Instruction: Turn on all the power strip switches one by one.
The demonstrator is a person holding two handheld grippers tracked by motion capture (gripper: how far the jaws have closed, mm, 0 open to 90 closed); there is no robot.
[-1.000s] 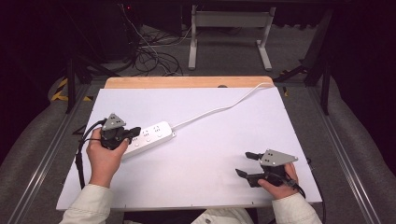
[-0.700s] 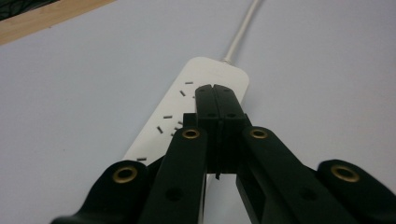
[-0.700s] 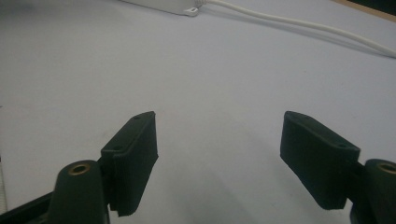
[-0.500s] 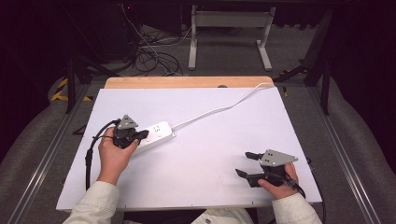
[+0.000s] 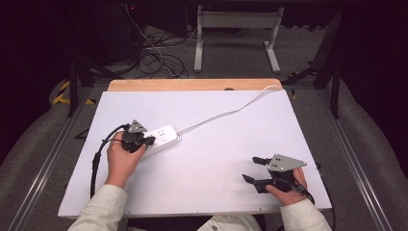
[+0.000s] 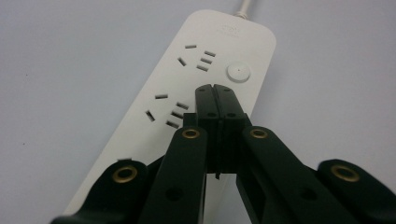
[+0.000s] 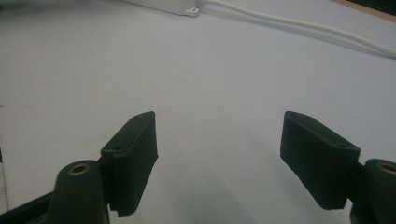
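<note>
The left gripper (image 6: 215, 88) is held with jaws pressed together, gripping nothing, above the white power strip (image 6: 196, 79) near its round button (image 6: 238, 72); the right gripper (image 7: 219, 154) is held wide apart, empty, over the bare table (image 5: 216, 159).

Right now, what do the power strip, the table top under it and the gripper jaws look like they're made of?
Power strip: looks like smooth, matte white moulded plastic, with rounded corners and crisp socket slots.
Table top: a flat, matte pale sheet, perhaps laminate or paper; a wood-coloured edge shows at the far side.
Left gripper jaws: black, dull, probably plastic or rubber pads, with brass-coloured rivets.
</note>
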